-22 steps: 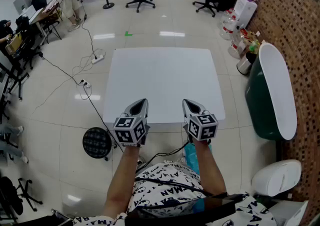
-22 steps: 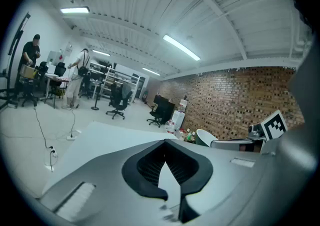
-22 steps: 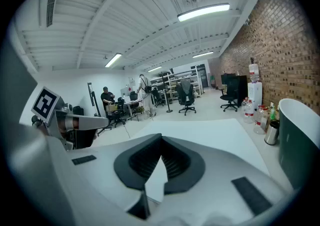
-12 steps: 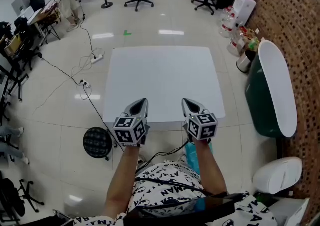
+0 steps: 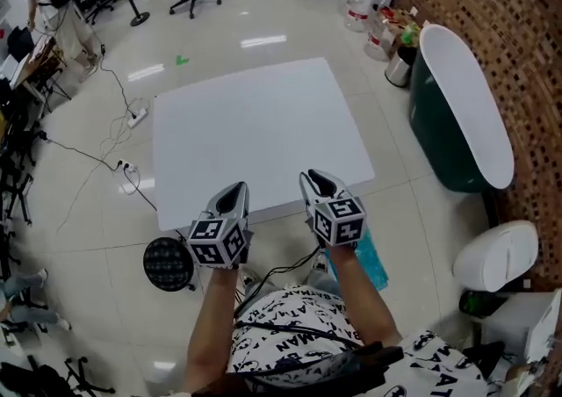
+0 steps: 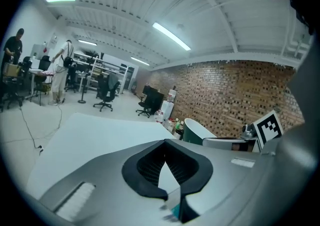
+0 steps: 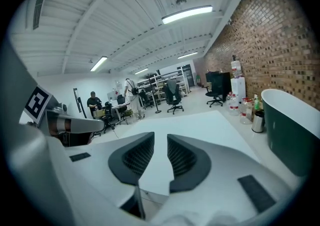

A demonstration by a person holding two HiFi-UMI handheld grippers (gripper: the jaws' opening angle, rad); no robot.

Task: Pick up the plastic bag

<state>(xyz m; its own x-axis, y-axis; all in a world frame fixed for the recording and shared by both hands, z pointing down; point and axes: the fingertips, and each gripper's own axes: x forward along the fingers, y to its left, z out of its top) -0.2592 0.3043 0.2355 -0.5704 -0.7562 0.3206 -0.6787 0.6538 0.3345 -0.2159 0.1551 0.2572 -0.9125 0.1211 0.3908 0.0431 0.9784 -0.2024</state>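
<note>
A person stood at the near edge of a white square surface (image 5: 255, 123), holding a grey two-jaw claw in each hand. Both claws pointed across the surface and tipped slightly down.

The left claw (image 5: 240, 186) hung over the near edge of the surface, towards its left half. In the left gripper view it was clenched: the ribbed black pads met at their far tips and left only a thin wedge behind them, through which the white top showed. The right claw (image 5: 310, 177) hung over the same edge, towards the right half. In the right gripper view it was released a little: a narrow, even slit separated its pads, and only the bare surface showed through it.

The turquoise plastic bag (image 5: 369, 256) lay crumpled on the tiled floor (image 5: 105, 211) just off the near edge of the surface, close to its near right corner. It was below and behind the right claw, partly covered by the person's right forearm, and apart from both claws.

To the right of the surface stood a long dark green tub (image 5: 435, 145) with a white top. Beyond the near right corner was a rounded white bin (image 5: 496, 255), and off the near left corner a black round stool (image 5: 167, 263).
</note>
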